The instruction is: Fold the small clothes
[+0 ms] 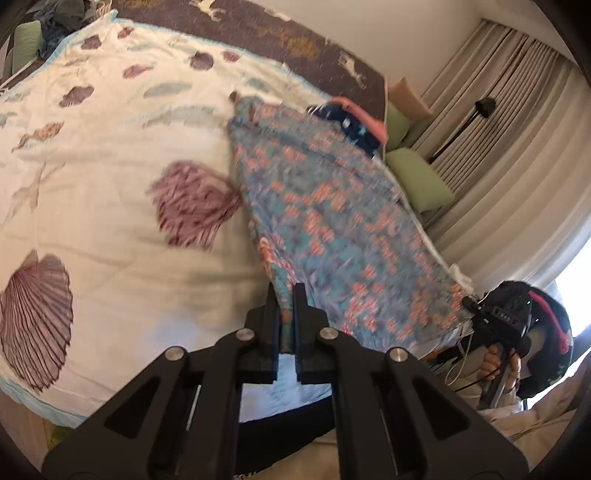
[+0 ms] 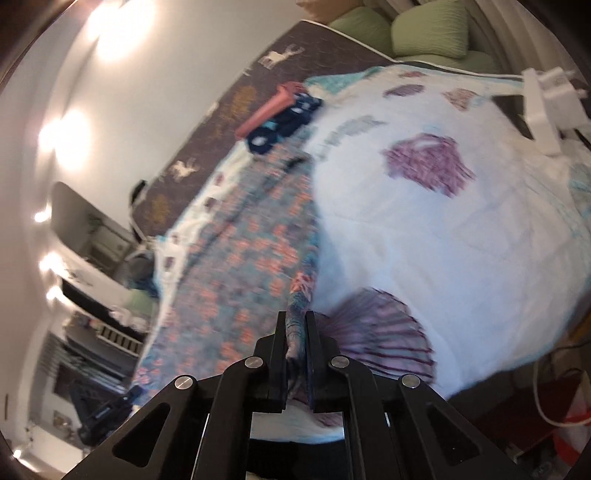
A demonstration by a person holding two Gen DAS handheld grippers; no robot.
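A small blue garment with coral flowers [image 1: 332,221] lies spread on a white blanket printed with purple shells [image 1: 110,184]. In the left wrist view my left gripper [image 1: 286,293] is shut on the garment's near hem, with cloth pinched between the pads. My right gripper [image 1: 472,305] shows at the far right, held by a hand [image 1: 495,363] and gripping the garment's other near corner. In the right wrist view the right gripper [image 2: 295,319] is shut on a bunched edge of the same floral garment [image 2: 240,258], which stretches away to the left over the blanket [image 2: 443,240].
A small stack of folded clothes, dark blue and pink [image 1: 351,122] [image 2: 284,114], lies beyond the garment. Green pillows [image 1: 417,181] [image 2: 428,33] and curtains [image 1: 498,110] stand past the bed's brown cover [image 1: 295,40]. A white plug [image 2: 546,103] sits at the right.
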